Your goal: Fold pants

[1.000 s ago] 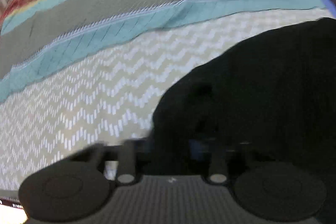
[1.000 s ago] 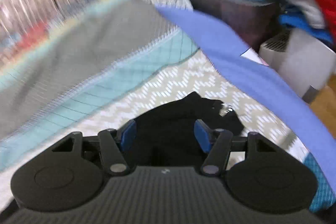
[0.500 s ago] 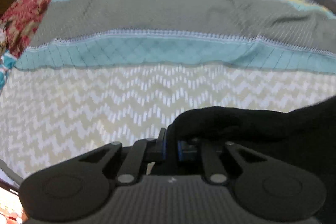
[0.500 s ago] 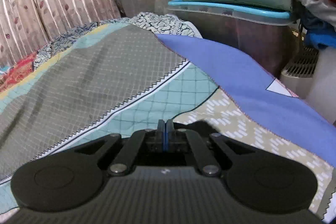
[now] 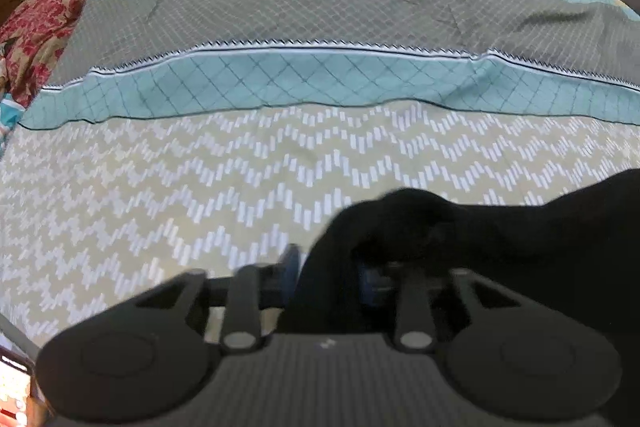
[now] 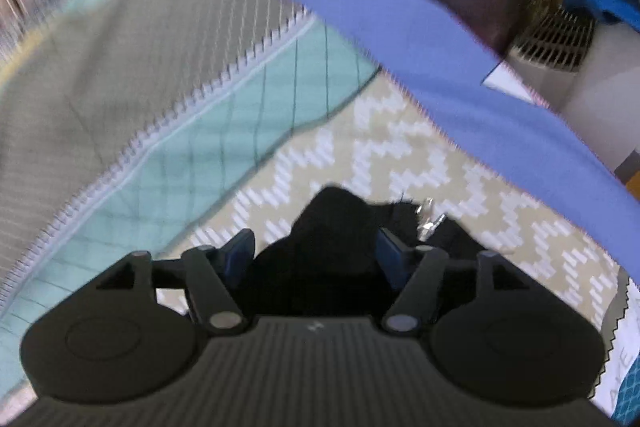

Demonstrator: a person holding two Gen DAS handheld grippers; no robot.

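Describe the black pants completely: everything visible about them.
The black pants are soft, matte, dark fabric, bunched and creased rather than flat, lying on the chevron-patterned bedspread. A small metal fastener glints at one edge. Cloth humps up between the spread blue pads of the left hand-held gripper and of the right hand-held gripper; neither clamps it.

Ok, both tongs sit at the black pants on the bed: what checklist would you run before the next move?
1. Left tongs open: ok, jaws apart with cloth between them.
2. Right tongs open: ok, jaws apart astride the cloth.
3. Pants resting on the bedspread: ok.
4. Fold flat and even: cannot tell, only a bunched edge shows.
5. Metal clasp free of the right tongs: cannot tell, blurred and close beside one finger.
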